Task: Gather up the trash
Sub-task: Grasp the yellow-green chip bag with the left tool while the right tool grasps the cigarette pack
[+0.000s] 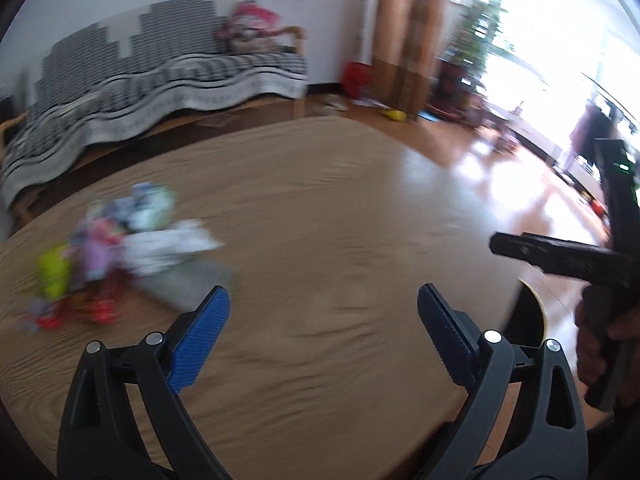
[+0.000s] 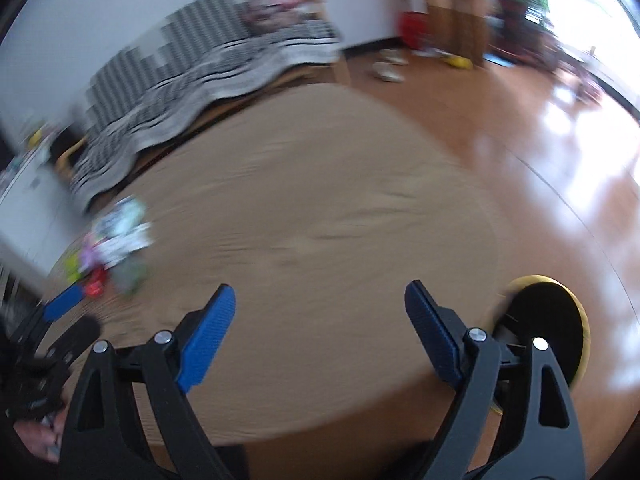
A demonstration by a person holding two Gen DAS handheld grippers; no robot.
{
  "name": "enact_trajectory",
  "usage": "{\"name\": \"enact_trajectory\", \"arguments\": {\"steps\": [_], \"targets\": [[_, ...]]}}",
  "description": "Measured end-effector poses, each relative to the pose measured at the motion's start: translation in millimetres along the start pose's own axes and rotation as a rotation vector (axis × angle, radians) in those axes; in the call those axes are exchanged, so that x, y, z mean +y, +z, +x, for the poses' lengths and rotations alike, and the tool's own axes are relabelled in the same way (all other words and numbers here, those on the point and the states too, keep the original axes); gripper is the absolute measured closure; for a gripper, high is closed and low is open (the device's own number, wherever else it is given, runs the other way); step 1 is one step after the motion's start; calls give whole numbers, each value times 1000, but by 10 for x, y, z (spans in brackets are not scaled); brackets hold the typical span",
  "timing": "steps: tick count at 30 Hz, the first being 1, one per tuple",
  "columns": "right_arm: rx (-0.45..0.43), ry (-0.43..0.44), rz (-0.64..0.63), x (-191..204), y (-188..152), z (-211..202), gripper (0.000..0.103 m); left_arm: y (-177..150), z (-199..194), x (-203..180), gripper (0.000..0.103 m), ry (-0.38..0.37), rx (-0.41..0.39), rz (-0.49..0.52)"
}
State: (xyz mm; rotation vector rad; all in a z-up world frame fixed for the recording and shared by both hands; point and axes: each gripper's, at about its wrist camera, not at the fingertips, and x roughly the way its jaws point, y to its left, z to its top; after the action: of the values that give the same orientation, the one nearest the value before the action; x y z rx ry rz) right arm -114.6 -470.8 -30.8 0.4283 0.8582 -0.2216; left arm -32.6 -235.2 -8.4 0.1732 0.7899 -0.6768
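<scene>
Both tools, left tool (image 1: 323, 304) and right tool (image 2: 320, 302), spread wide, empty; trash pile (image 1: 120, 256) lies on counter (image 1: 340, 208), ahead-left.

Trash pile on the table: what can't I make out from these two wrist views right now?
- Trash pile: motion-blurred in both views; single items cannot be told apart.
- Yellow-rimmed black bin: partly behind the right gripper in the right wrist view, a sliver in the left; contents unseen.
- Left gripper: open, empty.
- Sofa clutter: blurred.
</scene>
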Motion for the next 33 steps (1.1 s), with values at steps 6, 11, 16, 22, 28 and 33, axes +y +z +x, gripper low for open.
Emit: {"name": "enact_trajectory", "arguments": {"steps": [6, 11, 16, 22, 28, 33], "targets": [[42, 125, -165, 1184, 16, 372, 19, -45, -237, 1196, 11, 161, -33, -156], [88, 136, -244, 1595, -39, 644, 19, -55, -209, 1958, 11, 272, -31, -192], [107, 148, -230, 1647, -9, 778, 19, -87, 20, 2259, 11, 285, 1, -151], [119, 163, -220, 1657, 13, 869, 19, -61, 311, 2413, 11, 308, 30, -159], [129, 169, -223, 1721, 33, 967, 19, -42, 385, 2514, 30, 239, 36, -197], [129, 169, -251, 1833, 64, 1106, 19, -34, 240, 2446, 45, 242, 10, -179]]}}
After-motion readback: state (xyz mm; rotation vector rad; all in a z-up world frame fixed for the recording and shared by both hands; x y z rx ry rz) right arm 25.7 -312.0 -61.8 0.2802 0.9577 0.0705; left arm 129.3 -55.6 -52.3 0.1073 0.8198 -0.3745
